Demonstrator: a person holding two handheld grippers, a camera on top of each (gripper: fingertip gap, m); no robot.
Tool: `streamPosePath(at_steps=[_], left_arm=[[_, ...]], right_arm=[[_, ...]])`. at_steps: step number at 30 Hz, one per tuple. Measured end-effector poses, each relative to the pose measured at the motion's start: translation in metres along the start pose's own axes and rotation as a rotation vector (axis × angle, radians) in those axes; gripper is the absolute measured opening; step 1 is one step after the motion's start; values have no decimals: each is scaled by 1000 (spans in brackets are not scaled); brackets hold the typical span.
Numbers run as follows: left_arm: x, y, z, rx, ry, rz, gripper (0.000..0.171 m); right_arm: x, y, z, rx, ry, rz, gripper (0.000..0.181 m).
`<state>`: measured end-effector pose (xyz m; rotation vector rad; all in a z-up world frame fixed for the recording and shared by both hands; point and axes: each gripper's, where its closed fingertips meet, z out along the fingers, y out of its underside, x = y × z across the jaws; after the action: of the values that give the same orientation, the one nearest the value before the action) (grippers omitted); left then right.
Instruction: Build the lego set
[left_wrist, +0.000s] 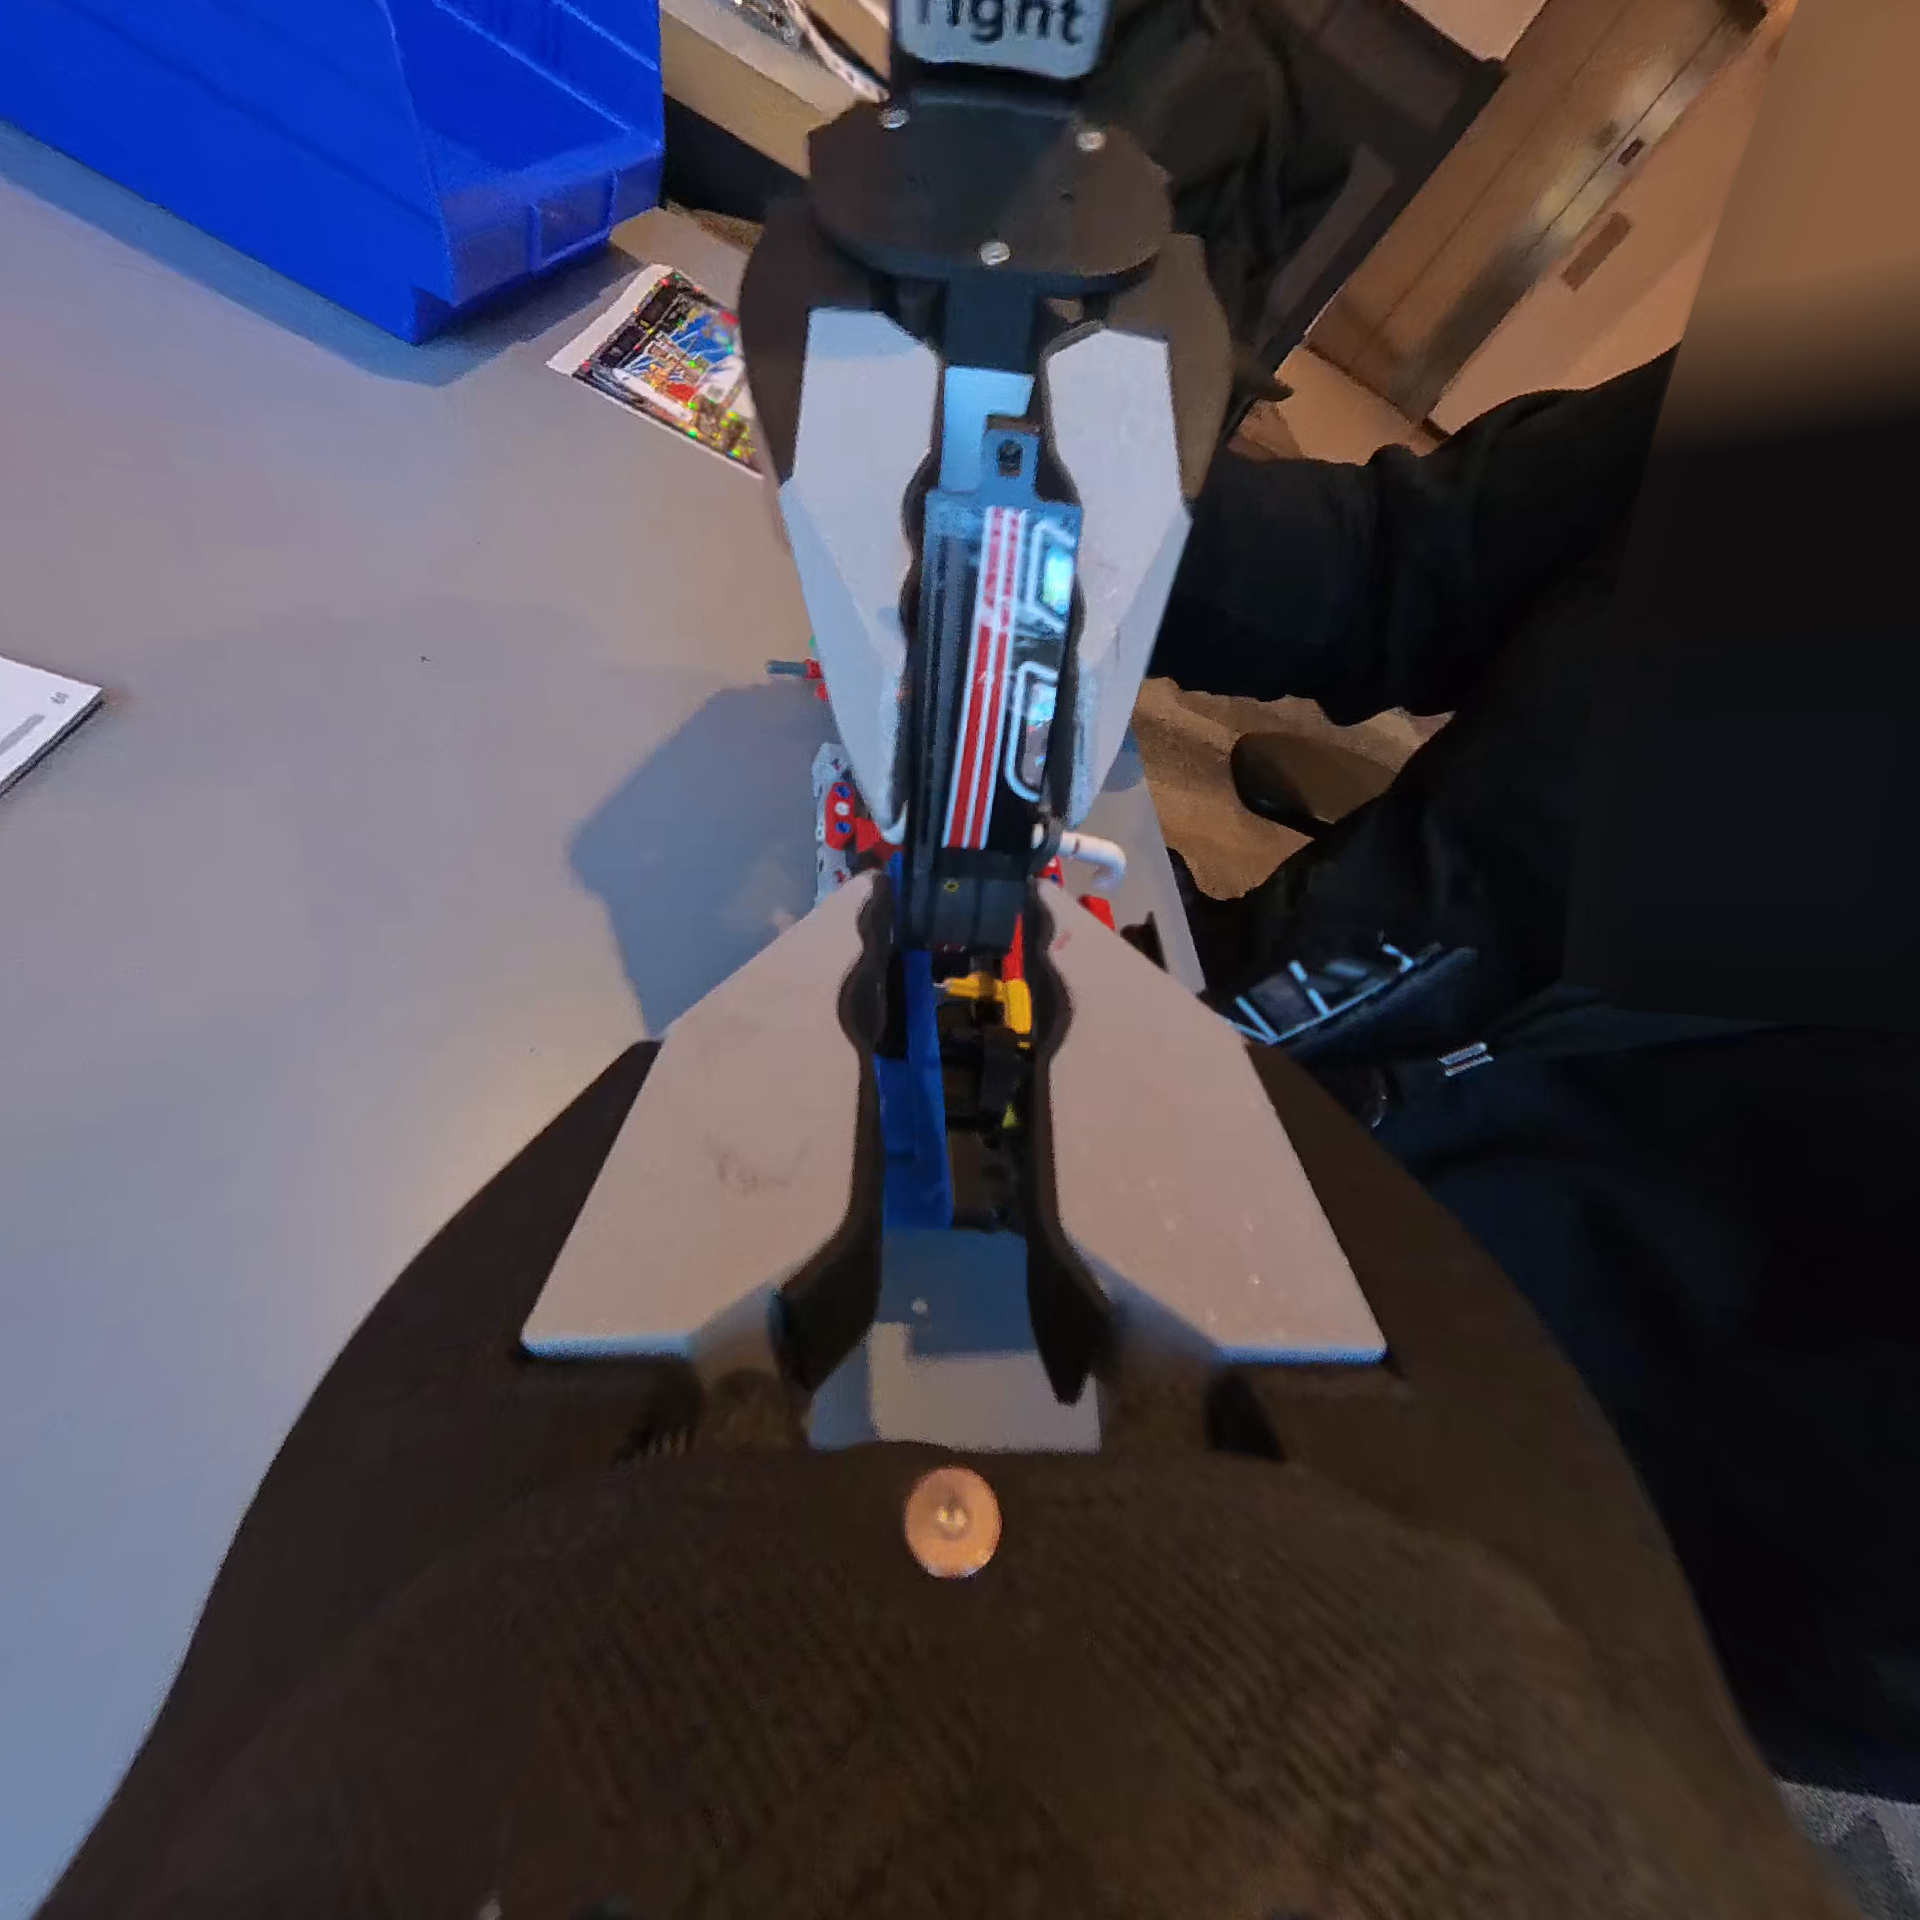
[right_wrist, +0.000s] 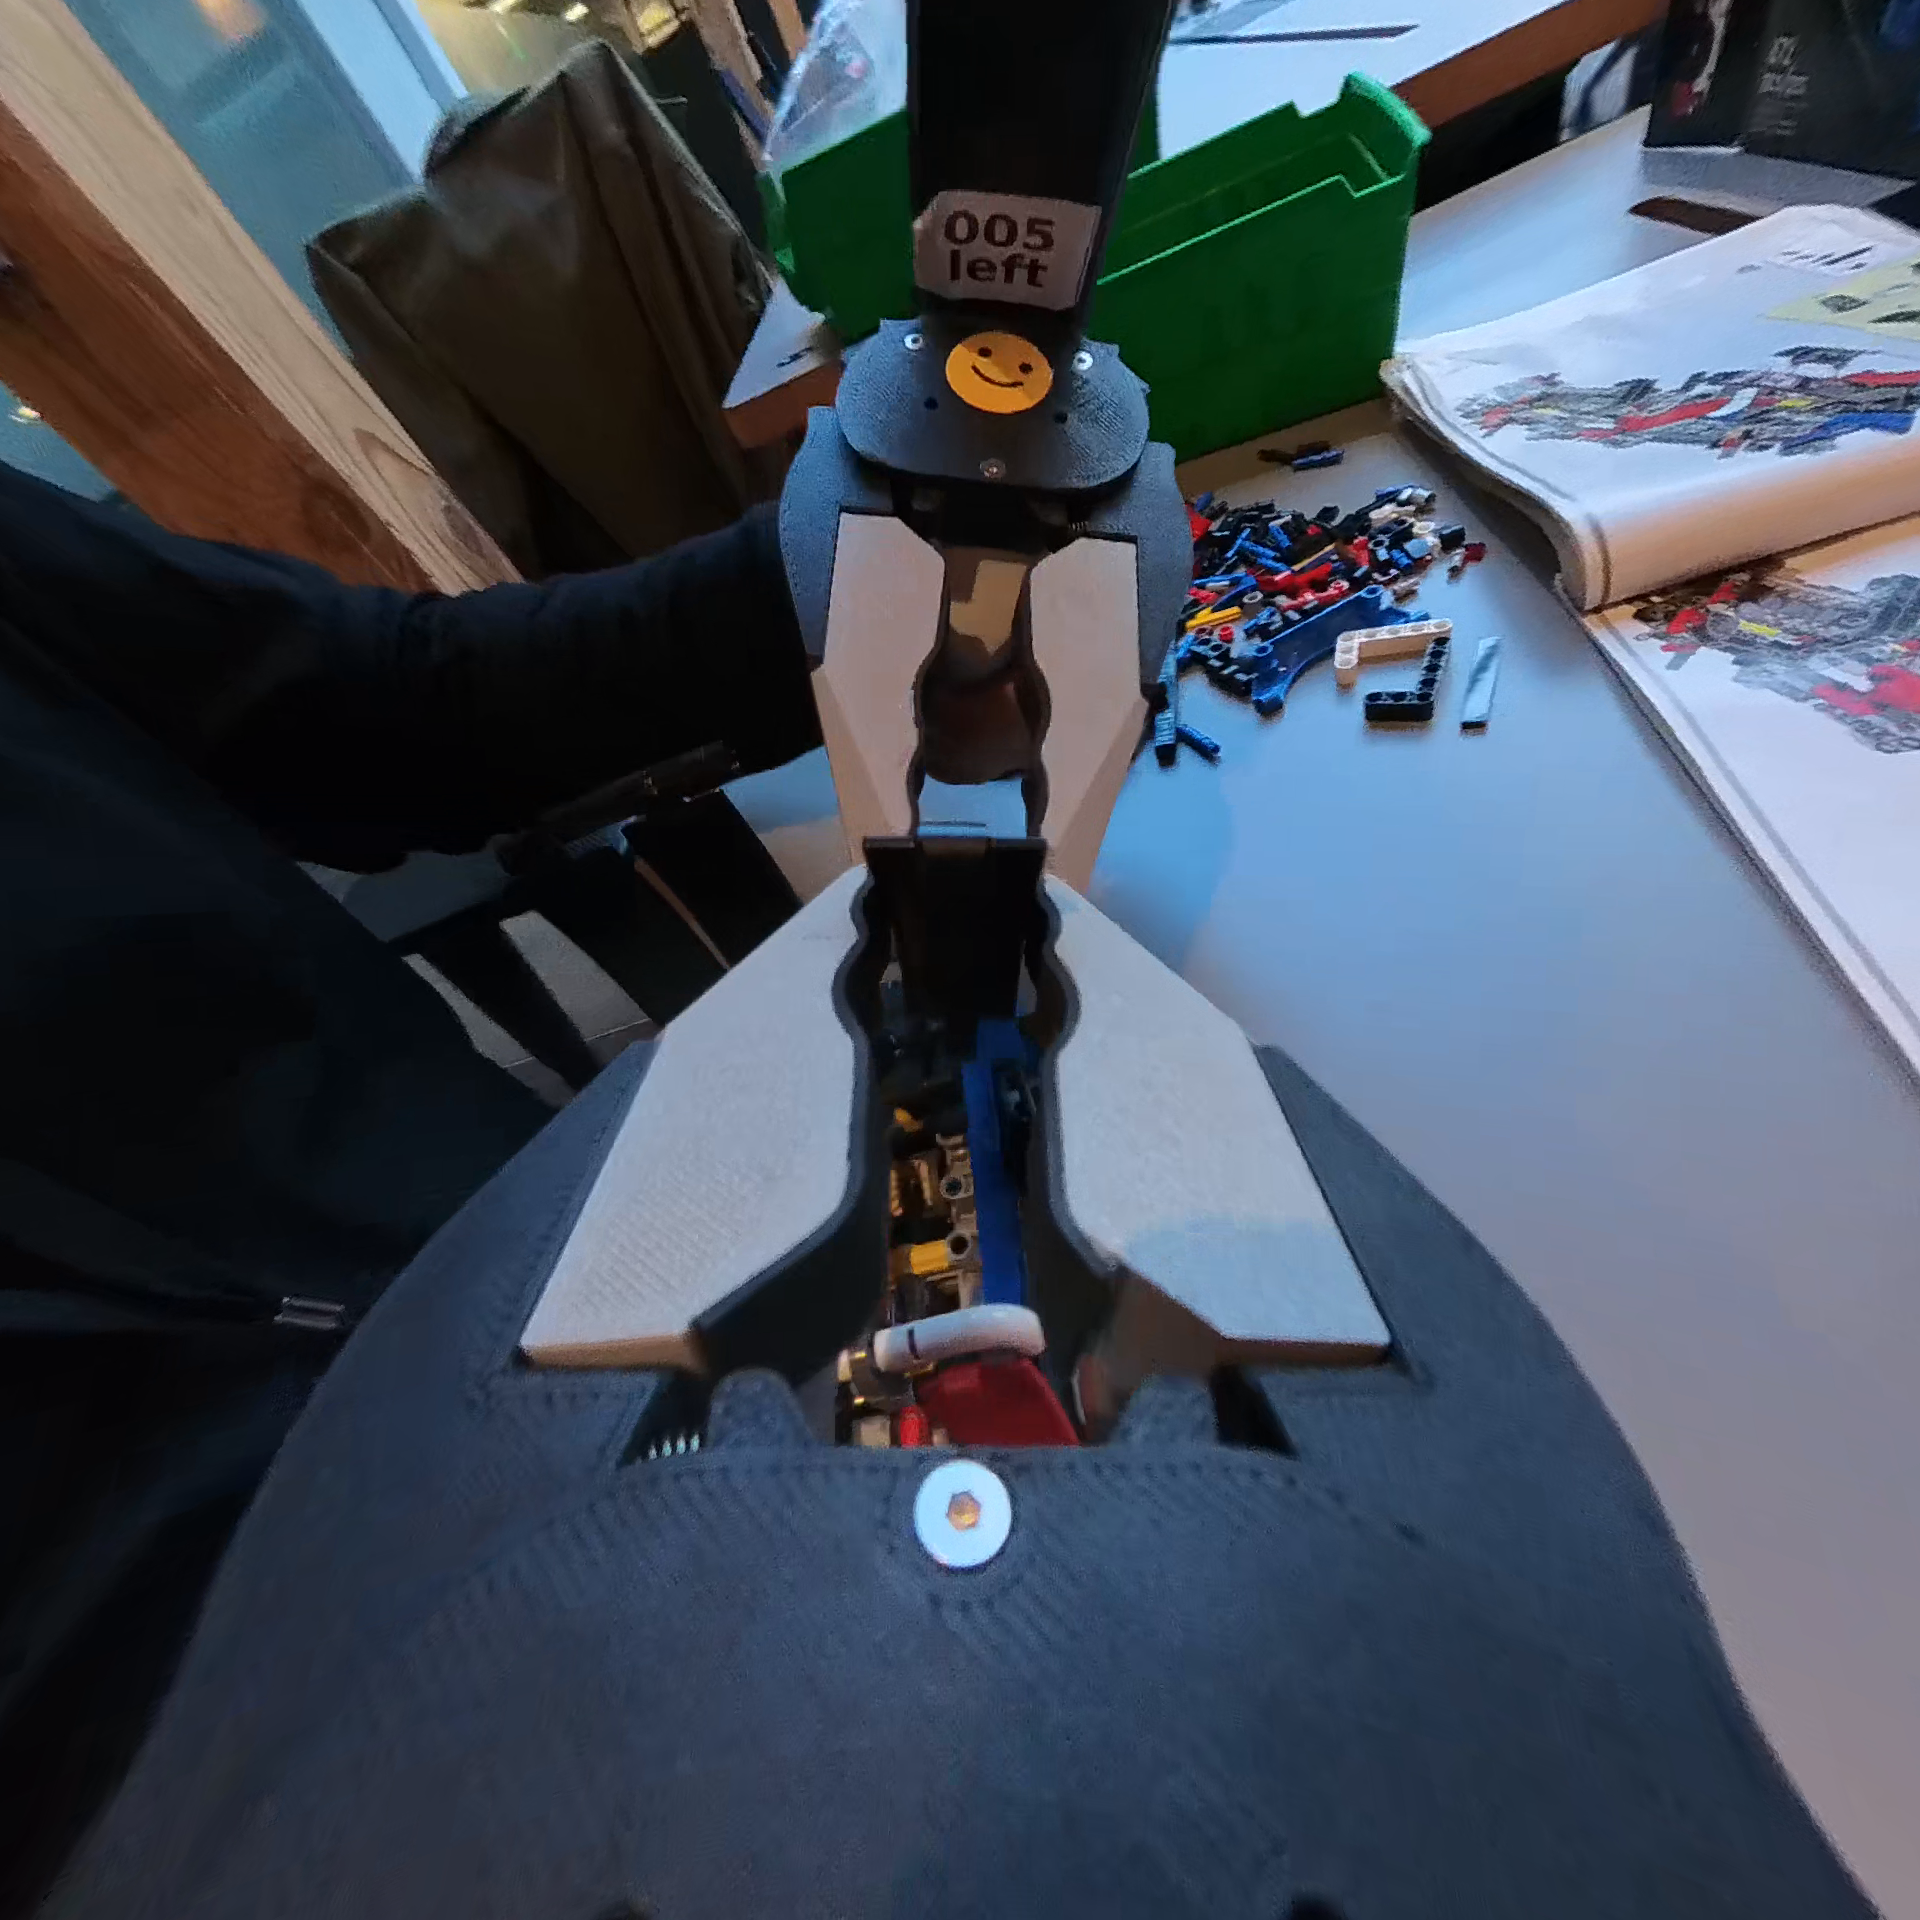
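Note:
A partly built lego model, a black panel with red stripes on a core of blue, yellow, black, red and white parts, is held in the air between the two grippers, which face each other. My left gripper is shut on the model's blue and yellow end. My right gripper is shut on the striped panel end. The right gripper shows in the left wrist view, and the left gripper shows in the right wrist view. Most of the model is hidden between the fingers.
The grey table carries a blue bin, a sticker sheet, a green bin, a pile of loose lego pieces and open instruction booklets. A person's dark sleeve is beside the table edge. The tips of both grippers are at nearly the same place.

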<state>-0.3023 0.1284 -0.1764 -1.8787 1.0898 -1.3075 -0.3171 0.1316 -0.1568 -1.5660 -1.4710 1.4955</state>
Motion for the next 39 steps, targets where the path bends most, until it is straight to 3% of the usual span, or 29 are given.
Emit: streamPosePath(at_steps=[3, 7, 14, 28, 33, 39], left_arm=[[-4, 3, -4, 3, -16, -13, 29], [4, -3, -5, 35, 22, 16, 30], [2, 6, 9, -47, -9, 49, 25], [-6, 33, 22, -278, -130, 60, 23], [-5, 28, 11, -204, -95, 16, 27], [-9, 26, -10, -147, -133, 37, 15]], right_arm=[[-8, -6, 0, 44, 17, -46, 23], [-4, -1, 7, -15, 78, -125, 23], [-3, -6, 2, 22, 57, -87, 23], [0, 38, -16, -208, 67, -97, 22], [-1, 48, -19, -241, 48, -85, 22], [0, 48, -21, -262, 86, -152, 21]])
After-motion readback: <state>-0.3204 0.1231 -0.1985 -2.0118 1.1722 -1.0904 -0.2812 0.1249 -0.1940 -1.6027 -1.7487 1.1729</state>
